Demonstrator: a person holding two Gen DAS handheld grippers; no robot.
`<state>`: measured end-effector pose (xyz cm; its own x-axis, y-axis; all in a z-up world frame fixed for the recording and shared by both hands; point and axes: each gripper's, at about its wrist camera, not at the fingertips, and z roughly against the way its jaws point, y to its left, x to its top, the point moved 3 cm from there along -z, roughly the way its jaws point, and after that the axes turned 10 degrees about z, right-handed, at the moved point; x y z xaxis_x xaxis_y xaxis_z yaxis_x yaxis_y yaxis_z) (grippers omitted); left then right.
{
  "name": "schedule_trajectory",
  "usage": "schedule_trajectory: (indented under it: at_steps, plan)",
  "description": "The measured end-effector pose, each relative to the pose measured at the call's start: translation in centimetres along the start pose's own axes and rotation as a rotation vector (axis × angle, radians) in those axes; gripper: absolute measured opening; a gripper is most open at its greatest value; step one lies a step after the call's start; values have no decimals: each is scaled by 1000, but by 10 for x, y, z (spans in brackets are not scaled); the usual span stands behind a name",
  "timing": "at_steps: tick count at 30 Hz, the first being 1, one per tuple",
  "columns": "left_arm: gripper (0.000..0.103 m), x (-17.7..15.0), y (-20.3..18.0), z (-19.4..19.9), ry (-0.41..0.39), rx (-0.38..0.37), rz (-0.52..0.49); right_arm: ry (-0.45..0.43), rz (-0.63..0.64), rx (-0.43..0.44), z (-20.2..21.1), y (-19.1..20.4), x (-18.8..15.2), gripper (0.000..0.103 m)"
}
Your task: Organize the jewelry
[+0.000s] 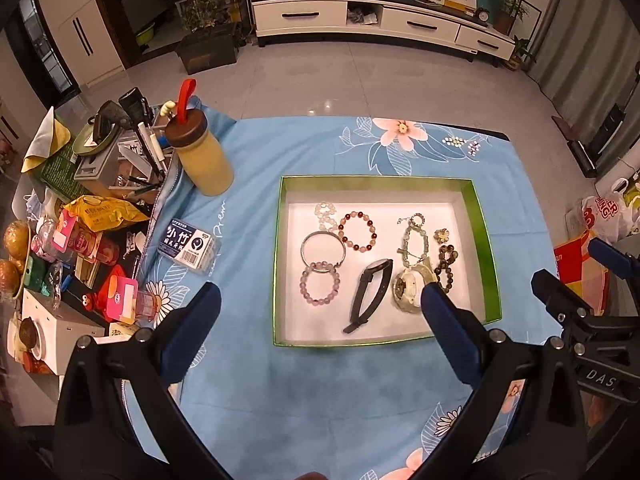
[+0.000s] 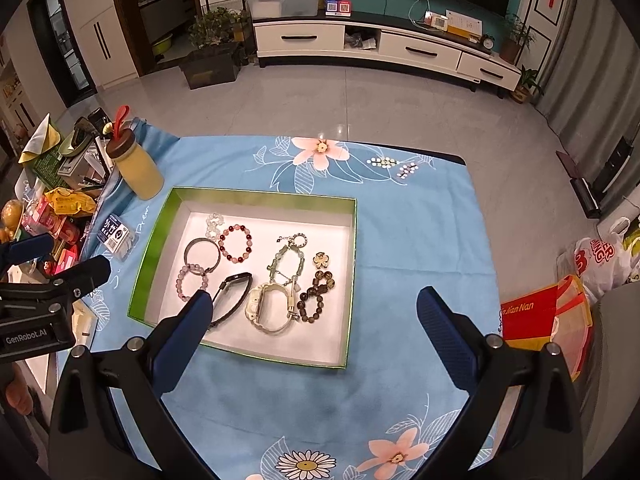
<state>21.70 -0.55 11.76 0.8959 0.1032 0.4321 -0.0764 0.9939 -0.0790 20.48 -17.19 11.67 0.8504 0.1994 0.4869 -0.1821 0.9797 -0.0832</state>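
A green-rimmed box (image 1: pixel 486 240) (image 2: pixel 158 224) with a white floor lies on the blue floral cloth. Inside lie a red bead bracelet (image 1: pixel 357 231) (image 2: pixel 236 244), a silver bangle (image 1: pixel 323 249) (image 2: pixel 202 255), a pink bead bracelet (image 1: pixel 320 283) (image 2: pixel 191 280), a black band (image 1: pixel 370 294) (image 2: pixel 234 290), a white watch (image 1: pixel 408 290) (image 2: pixel 270 308), a green chain bracelet (image 1: pixel 414 240) (image 2: pixel 286 264) and a dark bead bracelet (image 1: pixel 446 266) (image 2: pixel 318 294). My left gripper (image 1: pixel 320 298) is open and empty above the box's near side. My right gripper (image 2: pixel 312 304) is open and empty, also over the box's near edge.
A yellow bottle (image 1: pixel 202 156) (image 2: pixel 136 172) with a red strap stands left of the box. A small labelled case (image 1: pixel 188 246) (image 2: pixel 116 236) lies on the cloth. Cluttered snacks, pens and boxes (image 1: pixel 80 216) crowd the table's left side. Bags (image 2: pixel 600 256) sit on the floor at right.
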Motion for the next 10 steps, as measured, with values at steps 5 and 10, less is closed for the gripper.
schedule_trajectory:
  at_steps: [5,10]
  plan:
    - [101,-1,1,-1,6,8,3,-3,-3,4,-1,1,-1,102]
    - [101,-3,2,-3,11,13,-2,-4,0,4,-1,1,0,102]
